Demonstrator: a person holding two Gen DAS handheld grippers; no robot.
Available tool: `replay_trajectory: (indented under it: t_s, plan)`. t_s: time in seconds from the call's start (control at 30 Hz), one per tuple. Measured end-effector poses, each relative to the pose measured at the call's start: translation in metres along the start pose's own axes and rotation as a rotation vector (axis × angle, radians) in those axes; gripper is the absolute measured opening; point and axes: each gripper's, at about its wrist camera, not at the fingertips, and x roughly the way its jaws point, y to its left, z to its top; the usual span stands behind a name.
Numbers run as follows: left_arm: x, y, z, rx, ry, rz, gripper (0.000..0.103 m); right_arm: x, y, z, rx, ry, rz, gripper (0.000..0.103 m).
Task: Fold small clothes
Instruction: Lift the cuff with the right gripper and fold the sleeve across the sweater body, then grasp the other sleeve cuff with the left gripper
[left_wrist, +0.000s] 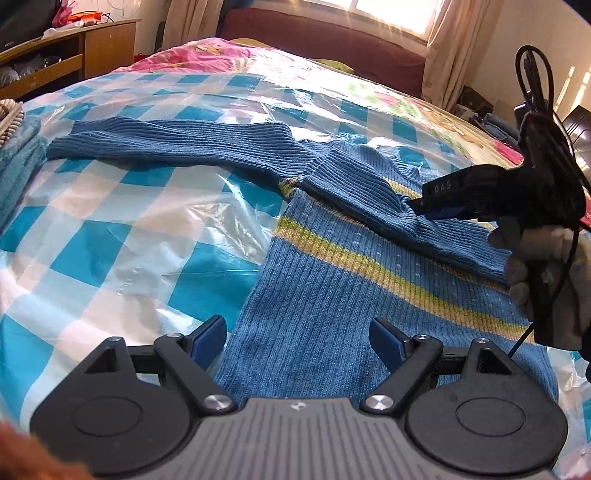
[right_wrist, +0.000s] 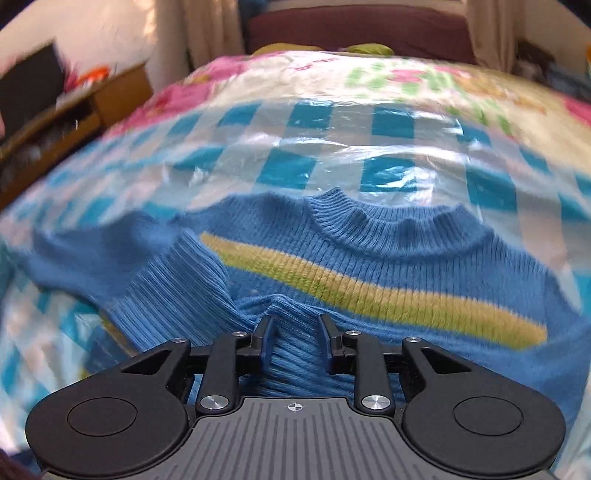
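Observation:
A small blue knit sweater (left_wrist: 314, 295) with a yellow-green stripe lies on a plastic-covered checked bed. Its left sleeve (left_wrist: 177, 142) stretches out to the left. My left gripper (left_wrist: 298, 334) is open and empty, low over the sweater's lower left edge. My right gripper (left_wrist: 424, 206) shows in the left wrist view, shut on the cuff of the right sleeve (left_wrist: 388, 206), which is drawn across the sweater's chest. In the right wrist view the right gripper (right_wrist: 295, 332) holds the ribbed sleeve cuff (right_wrist: 293, 354) between its fingers, with the collar (right_wrist: 388, 229) beyond.
The bed's checked blue-and-white cover (left_wrist: 110, 240) lies under clear plastic. A floral quilt (left_wrist: 229, 51) covers the far end. A wooden shelf unit (left_wrist: 74, 51) stands at far left. Another teal garment (left_wrist: 18, 166) lies at the left edge.

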Motion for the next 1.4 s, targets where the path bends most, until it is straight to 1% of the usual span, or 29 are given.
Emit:
replay_trajectory:
  t_s: [0.07,0.13,0.2,0.27,0.3,0.4,0.53,0.57,0.63,0.73,0.8,0.87,0.9,0.93,1.0,1.1,1.23,1.27,1.3,1.37,1.4]
  plan:
    - [0.0,0.001,0.0,-0.005,-0.003,-0.009,0.088,-0.013,0.001,0.003,0.022,-0.026,0.058,0.028]
    - [0.001,0.001,0.001,-0.007,-0.001,-0.018,0.088,-0.024,0.011,0.009,-0.001,-0.055,0.125,0.028]
    - [0.001,0.0,0.001,-0.001,0.001,-0.021,0.088,-0.024,0.026,0.018,-0.045,-0.05,0.16,0.028]
    - [0.0,-0.001,0.001,0.004,-0.004,-0.02,0.088,-0.013,0.043,0.024,-0.09,-0.019,0.197,0.028]
    - [-0.001,-0.001,0.001,0.005,-0.007,-0.02,0.088,-0.006,0.05,0.026,-0.101,-0.006,0.195,0.031]
    - [-0.001,-0.001,0.0,0.006,-0.006,-0.03,0.088,0.012,0.058,0.028,-0.085,-0.004,0.151,0.032]
    - [0.0,-0.002,0.0,0.015,-0.002,-0.035,0.088,0.032,0.057,0.029,-0.033,0.043,0.163,0.032]
    - [0.0,-0.002,0.0,0.014,-0.003,-0.036,0.088,0.031,0.059,0.03,-0.036,0.045,0.182,0.031]
    - [0.0,-0.001,0.001,0.006,-0.005,-0.039,0.088,0.026,0.065,0.03,-0.079,0.03,0.208,0.022]
    - [0.0,0.002,0.002,-0.001,-0.009,-0.037,0.088,0.027,0.071,0.03,-0.104,0.03,0.178,0.023]
    - [-0.005,0.008,0.005,-0.025,-0.026,-0.035,0.088,0.023,0.064,0.031,-0.058,0.025,0.19,0.023]
    - [-0.012,0.017,0.012,-0.064,-0.055,-0.03,0.088,0.009,0.057,0.028,-0.023,-0.002,0.219,0.026]
    - [-0.014,0.022,0.016,-0.075,-0.076,-0.019,0.088,0.001,0.055,0.024,-0.021,-0.017,0.228,0.027]
    - [-0.015,0.028,0.021,-0.074,-0.096,0.008,0.088,-0.007,0.052,0.019,-0.022,-0.031,0.235,0.027]
    - [-0.013,0.04,0.035,-0.071,-0.117,0.081,0.088,-0.022,0.046,0.007,-0.019,-0.041,0.244,0.027]
    - [-0.009,0.065,0.058,-0.093,-0.168,0.179,0.088,-0.037,0.036,-0.014,0.011,-0.035,0.266,0.027]
    - [0.011,0.11,0.091,-0.183,-0.183,0.267,0.088,-0.05,0.027,-0.034,0.08,-0.031,0.319,0.029]
    - [0.019,0.122,0.099,-0.215,-0.176,0.281,0.086,-0.052,0.026,-0.038,0.089,-0.031,0.328,0.029]
    - [0.026,0.132,0.105,-0.246,-0.175,0.286,0.078,-0.054,0.027,-0.041,0.096,-0.03,0.335,0.029]
    - [0.039,0.148,0.115,-0.307,-0.175,0.286,0.07,-0.055,0.027,-0.046,0.113,-0.027,0.356,0.029]
    - [0.046,0.154,0.119,-0.339,-0.179,0.285,0.07,-0.055,0.027,-0.048,0.119,-0.024,0.363,0.029]
